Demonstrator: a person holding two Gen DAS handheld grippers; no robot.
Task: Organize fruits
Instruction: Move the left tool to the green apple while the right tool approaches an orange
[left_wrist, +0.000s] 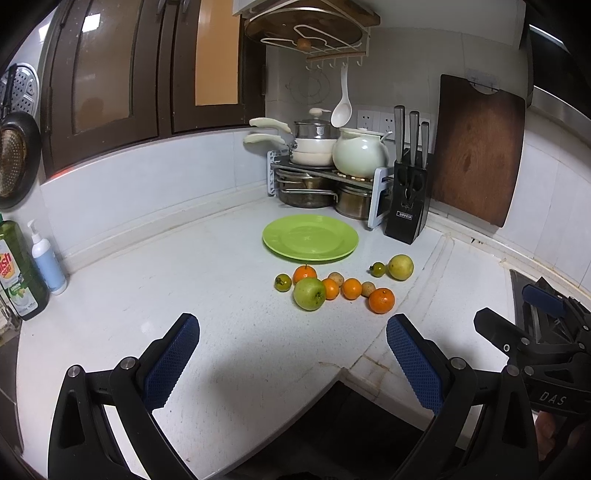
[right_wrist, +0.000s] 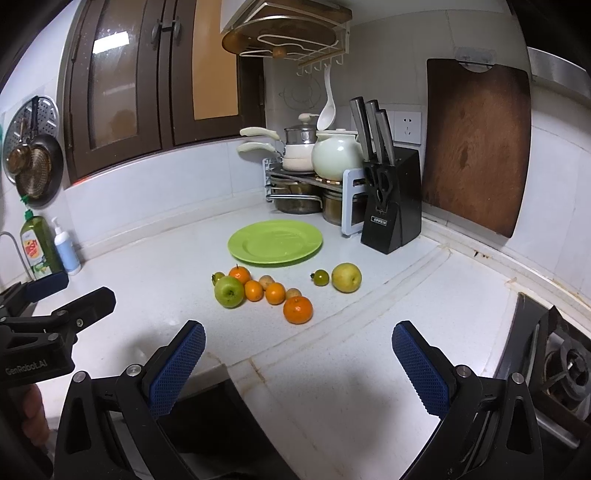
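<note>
An empty green plate (left_wrist: 310, 236) (right_wrist: 275, 242) lies on the white counter. In front of it lie loose fruits: a green apple (left_wrist: 309, 293) (right_wrist: 229, 291), several small oranges, the nearest one (left_wrist: 381, 300) (right_wrist: 297, 310), a yellow-green pear (left_wrist: 400, 267) (right_wrist: 346, 277), two small green tomatoes (left_wrist: 378, 269) (right_wrist: 320, 277) and small brownish fruits. My left gripper (left_wrist: 291, 362) is open and empty, short of the fruits. My right gripper (right_wrist: 298, 363) is open and empty too, also near the counter's front edge.
A pot rack (left_wrist: 325, 173) with pans and a white teapot stands behind the plate, a black knife block (left_wrist: 408, 199) beside it, a wooden cutting board (left_wrist: 476, 151) against the wall. Soap bottles (left_wrist: 22, 269) stand at the left. A gas stove (right_wrist: 554, 354) is at the right.
</note>
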